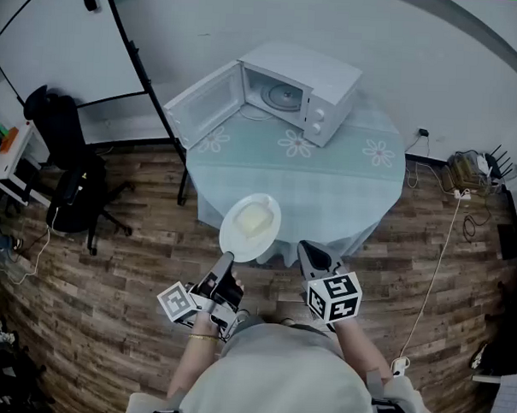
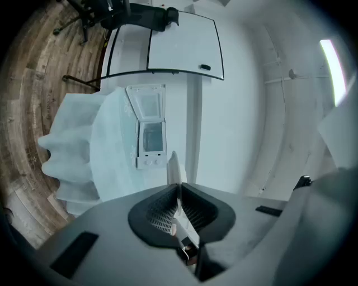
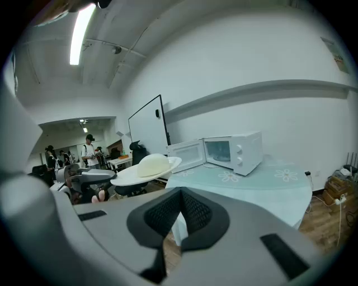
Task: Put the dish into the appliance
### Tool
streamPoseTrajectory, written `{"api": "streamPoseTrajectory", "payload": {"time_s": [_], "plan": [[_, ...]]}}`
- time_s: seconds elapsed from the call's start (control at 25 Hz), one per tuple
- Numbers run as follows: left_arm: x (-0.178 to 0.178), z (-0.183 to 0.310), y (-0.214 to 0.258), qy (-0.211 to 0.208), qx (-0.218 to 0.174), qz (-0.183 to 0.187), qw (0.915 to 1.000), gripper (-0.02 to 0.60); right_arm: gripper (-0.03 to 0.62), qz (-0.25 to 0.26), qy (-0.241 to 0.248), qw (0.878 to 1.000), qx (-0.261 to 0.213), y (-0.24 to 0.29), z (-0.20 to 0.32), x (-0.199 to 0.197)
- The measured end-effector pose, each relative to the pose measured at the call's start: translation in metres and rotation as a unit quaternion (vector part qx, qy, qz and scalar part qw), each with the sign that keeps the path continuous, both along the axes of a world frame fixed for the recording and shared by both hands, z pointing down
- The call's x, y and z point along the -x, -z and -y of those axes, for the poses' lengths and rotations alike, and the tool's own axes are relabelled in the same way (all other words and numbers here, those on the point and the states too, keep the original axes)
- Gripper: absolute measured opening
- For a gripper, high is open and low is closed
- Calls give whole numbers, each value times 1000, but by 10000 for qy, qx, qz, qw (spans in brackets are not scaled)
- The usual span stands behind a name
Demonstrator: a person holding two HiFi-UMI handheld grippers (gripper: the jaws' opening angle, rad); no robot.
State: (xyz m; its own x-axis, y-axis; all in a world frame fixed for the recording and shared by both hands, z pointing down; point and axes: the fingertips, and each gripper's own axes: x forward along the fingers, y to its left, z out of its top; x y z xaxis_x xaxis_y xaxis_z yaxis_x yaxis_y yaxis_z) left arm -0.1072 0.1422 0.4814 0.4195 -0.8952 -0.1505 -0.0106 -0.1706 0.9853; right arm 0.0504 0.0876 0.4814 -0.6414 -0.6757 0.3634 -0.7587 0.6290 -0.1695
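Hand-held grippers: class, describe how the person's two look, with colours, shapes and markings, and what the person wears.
The left hand-held gripper and right hand-held gripper match: grey bodies, black ribbed pads set in a V-shaped notch. Each carries a white cube with black square markers. The person wears a pale top and a thin bracelet on the left wrist.

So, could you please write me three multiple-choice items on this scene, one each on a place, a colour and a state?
1. Where is the microwave? A on the floor; B on the table; C on a shelf.
2. What colour is the plate? A white; B red; C black.
3. How is the door? A shut; B open; C missing.
Key: B, it stands on the round table's cloth; A, the plate in the left gripper jaws is white; B, the door swings wide and the inside shows.
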Motion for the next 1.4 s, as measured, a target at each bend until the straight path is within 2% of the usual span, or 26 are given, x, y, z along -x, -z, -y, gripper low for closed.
{"api": "streamPoseTrajectory", "payload": {"time_s": [0.24, 0.52, 0.92, 1.16, 1.4], "plan": [[2, -8, 2, 82, -61, -104, 9999, 29, 5, 11, 58, 10000, 7, -4, -15, 5], [-11, -12, 0, 207, -53, -122, 9997, 29, 5, 211, 135, 9997, 33, -1, -20, -10], [-33, -13, -10, 550, -26, -258, 9981, 30, 5, 136, 414, 9990, -14, -5, -24, -34], [-44, -6, -12, 634, 7, -292, 9976, 31, 5, 171, 505, 9986, 65, -10, -21, -44], [-40, 17, -10, 679, -1, -263, 9973, 31, 5, 204, 536, 9983, 79, -11, -3, -43]]}}
